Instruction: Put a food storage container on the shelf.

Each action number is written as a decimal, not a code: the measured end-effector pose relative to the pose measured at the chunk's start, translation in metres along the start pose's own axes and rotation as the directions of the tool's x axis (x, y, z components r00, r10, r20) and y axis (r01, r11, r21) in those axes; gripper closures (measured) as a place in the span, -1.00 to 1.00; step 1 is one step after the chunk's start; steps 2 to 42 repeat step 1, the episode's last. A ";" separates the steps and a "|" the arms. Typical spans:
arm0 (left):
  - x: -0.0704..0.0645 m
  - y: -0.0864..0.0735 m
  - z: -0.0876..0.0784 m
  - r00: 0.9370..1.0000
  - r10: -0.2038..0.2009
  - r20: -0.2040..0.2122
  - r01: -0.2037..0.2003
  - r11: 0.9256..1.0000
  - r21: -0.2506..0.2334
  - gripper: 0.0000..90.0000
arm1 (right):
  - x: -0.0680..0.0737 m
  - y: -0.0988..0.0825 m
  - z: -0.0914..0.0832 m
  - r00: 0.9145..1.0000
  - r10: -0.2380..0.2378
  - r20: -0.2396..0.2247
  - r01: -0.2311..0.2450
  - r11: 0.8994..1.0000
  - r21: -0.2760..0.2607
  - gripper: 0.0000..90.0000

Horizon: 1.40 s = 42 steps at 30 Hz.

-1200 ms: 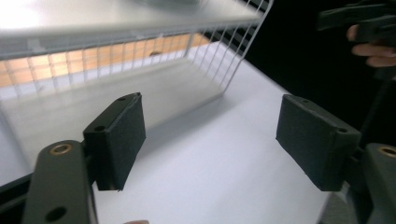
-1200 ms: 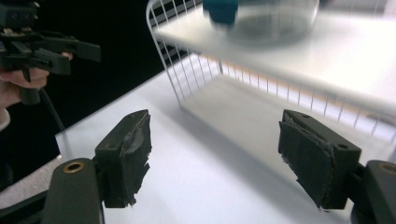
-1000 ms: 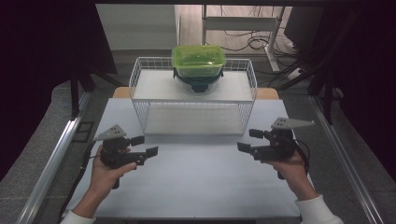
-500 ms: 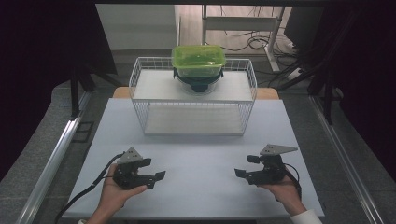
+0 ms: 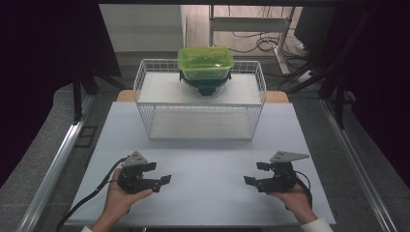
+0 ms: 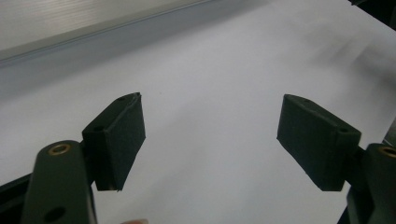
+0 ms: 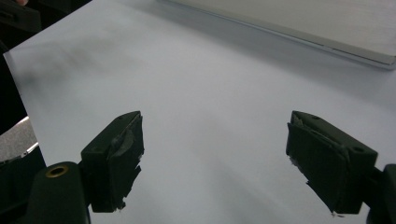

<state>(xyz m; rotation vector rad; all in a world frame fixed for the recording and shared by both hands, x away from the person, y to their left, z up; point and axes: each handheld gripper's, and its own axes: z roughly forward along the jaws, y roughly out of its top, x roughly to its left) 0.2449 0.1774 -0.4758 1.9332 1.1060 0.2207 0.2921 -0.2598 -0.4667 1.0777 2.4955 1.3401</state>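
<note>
— Green lid [image 5: 205, 57], clear tub under it: that container sits on top of the white wire rack [image 5: 145, 87] at the far edge of the surface [image 5: 208, 159], perched on a dark bowl-like thing [image 5: 205, 87] I can't quite make out. Why is it up there and not down by me?

— My guess is it's stored out of the working area, so the white sheet in front of me is free for handling. Stacked like that, it looks a bit top-heavy to me.

— And my two tools?

— Both are low at the near edge, well apart from the rack. My left hand-held gripper [image 5: 162, 180] rests in my palm on the surface, pointing inward toward the middle, pads [image 6: 119, 140] spread wide with nothing between them but bare white sheet. My right hand-held gripper [image 5: 252, 175] mirrors it, pointing back toward the left one, pads [image 7: 116, 154] just as wide and just as empty.

— Why hold them like that?

— Spread and level reads to me as a ready stance: neither has anything to pinch yet, and the container is a long reach forward and up
</note>
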 end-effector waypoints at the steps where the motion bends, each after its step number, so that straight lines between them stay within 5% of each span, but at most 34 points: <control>1: 0.000 0.000 0.000 1.000 0.000 0.000 0.000 1.000 0.000 -0.49 | 0.000 0.000 0.000 1.000 0.000 0.000 0.000 1.000 0.000 -0.58; 42: 0.000 0.000 0.000 1.000 0.000 0.000 0.000 1.000 0.000 -0.49 | 0.000 0.000 0.000 1.000 0.000 0.000 0.000 1.000 0.000 -0.58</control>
